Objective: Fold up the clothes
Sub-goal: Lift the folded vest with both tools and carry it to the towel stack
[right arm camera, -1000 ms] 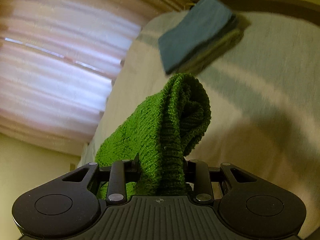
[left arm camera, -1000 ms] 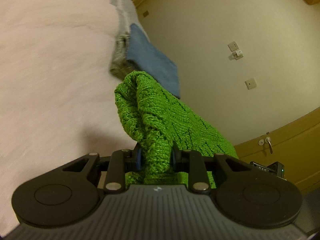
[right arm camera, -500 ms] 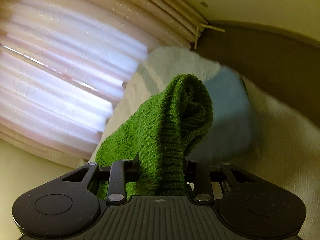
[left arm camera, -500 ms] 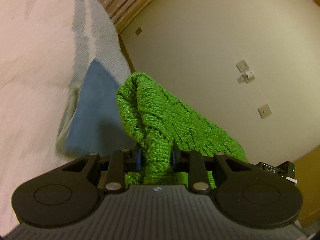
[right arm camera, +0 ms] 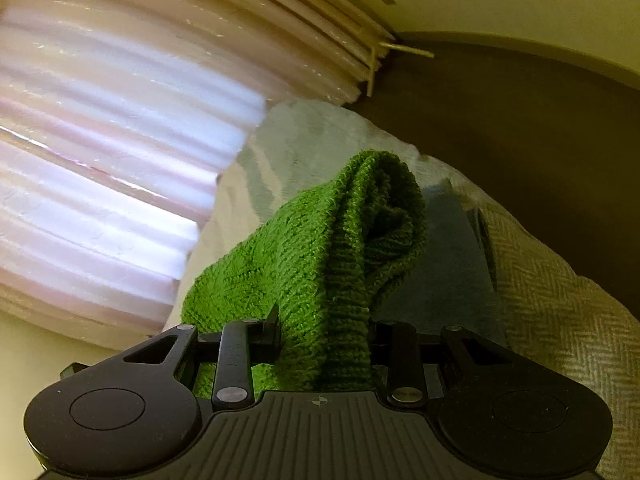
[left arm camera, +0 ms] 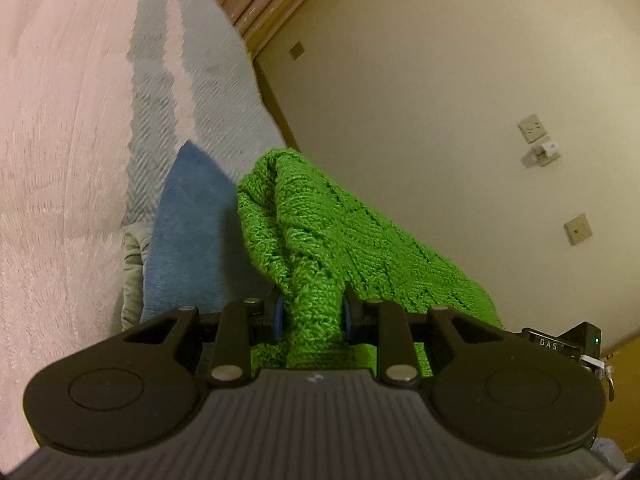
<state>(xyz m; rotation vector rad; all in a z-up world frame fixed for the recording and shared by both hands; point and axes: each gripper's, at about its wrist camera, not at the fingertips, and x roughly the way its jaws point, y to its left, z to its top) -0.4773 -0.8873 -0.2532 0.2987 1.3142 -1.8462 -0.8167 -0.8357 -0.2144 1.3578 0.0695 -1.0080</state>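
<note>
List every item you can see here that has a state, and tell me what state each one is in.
green knit garment: bunched, held up off the bed at two spots.
left gripper: jaws shut on the green knit garment.
right gripper: jaws shut on the green knit garment.
blue garment: folded flat, lying on a grey folded piece.
curtain: drawn, light coming through.

wrist views angled down, shared green knit [left arm camera: 320, 248]

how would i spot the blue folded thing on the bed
Find the bed with the grey herringbone cover. Near its edge lies the flat, folded blue cloth, on top of a folded grey-green garment. Unlike the bright green knit above it, nothing holds it.
</note>
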